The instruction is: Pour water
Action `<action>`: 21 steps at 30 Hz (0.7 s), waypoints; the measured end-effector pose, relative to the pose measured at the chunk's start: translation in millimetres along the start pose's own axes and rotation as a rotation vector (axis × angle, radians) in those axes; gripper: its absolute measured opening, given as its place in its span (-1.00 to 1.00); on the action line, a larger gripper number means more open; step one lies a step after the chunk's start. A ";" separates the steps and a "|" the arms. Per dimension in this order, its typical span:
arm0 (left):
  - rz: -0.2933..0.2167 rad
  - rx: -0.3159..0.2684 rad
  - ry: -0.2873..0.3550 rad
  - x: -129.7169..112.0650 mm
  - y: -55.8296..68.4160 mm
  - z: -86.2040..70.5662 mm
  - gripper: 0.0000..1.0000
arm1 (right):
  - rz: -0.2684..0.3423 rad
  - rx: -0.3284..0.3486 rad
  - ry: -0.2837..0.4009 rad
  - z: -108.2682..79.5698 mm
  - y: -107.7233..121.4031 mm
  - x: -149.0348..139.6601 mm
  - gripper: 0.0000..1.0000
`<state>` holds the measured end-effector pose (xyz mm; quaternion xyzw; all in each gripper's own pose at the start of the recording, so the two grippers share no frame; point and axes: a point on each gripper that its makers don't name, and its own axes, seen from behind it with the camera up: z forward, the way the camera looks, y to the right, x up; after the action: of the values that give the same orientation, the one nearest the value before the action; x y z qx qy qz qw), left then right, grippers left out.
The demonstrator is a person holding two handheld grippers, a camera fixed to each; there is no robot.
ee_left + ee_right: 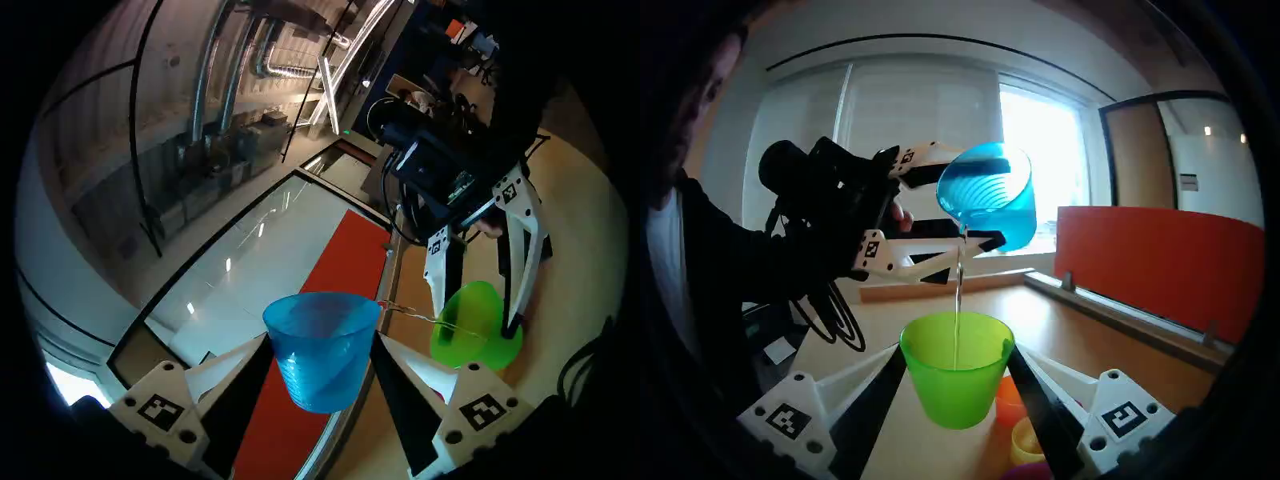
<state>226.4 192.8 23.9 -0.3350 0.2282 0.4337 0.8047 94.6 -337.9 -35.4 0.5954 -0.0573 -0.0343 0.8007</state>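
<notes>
Water (958,296) falls in a thin stream from the tilted blue cup (988,196), pinched in the left tool (320,346), into the green cup (956,392) directly below. The right tool (958,354) clamps that green cup upright over the worktop (1088,336), with an orange cup (1010,400) and a yellow cup (1026,440) just beside its base.

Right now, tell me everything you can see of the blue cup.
The blue cup is translucent plastic, tapered, with ridged rings inside. The left gripper clamps it between its jaws, up in the air and steeply tipped, its mouth turned toward the green cup below. A thin stream of water runs from its lower rim into that cup. The two cups are apart.
</notes>
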 end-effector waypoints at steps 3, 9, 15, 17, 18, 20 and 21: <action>0.000 0.002 0.000 -0.3 -0.9 0.2 0.65 | 0.001 -0.003 0.000 -0.2 1.1 -0.1 0.81; 0.013 0.000 -0.003 -1.3 -1.3 0.0 0.65 | 0.001 -0.005 0.001 -0.2 2.3 0.4 0.81; 0.035 -0.008 -0.005 -1.5 1.2 1.6 0.65 | -0.001 -0.005 0.001 0.6 1.7 1.3 0.81; 0.041 -0.011 -0.005 -1.3 2.3 2.1 0.65 | -0.003 -0.003 0.000 0.7 1.2 1.8 0.81; 0.043 -0.010 -0.005 -1.3 2.2 2.3 0.65 | -0.004 -0.003 0.000 0.9 1.1 2.0 0.81; 0.047 -0.009 -0.005 -1.2 2.0 2.6 0.65 | -0.006 -0.003 0.000 1.6 1.2 2.0 0.81; 0.049 -0.008 -0.005 -1.2 1.7 2.7 0.65 | -0.006 -0.003 -0.001 1.7 1.4 2.0 0.81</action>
<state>224.5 194.9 25.9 -0.3316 0.2327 0.4551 0.7929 96.3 -339.3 -33.5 0.5941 -0.0558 -0.0370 0.8016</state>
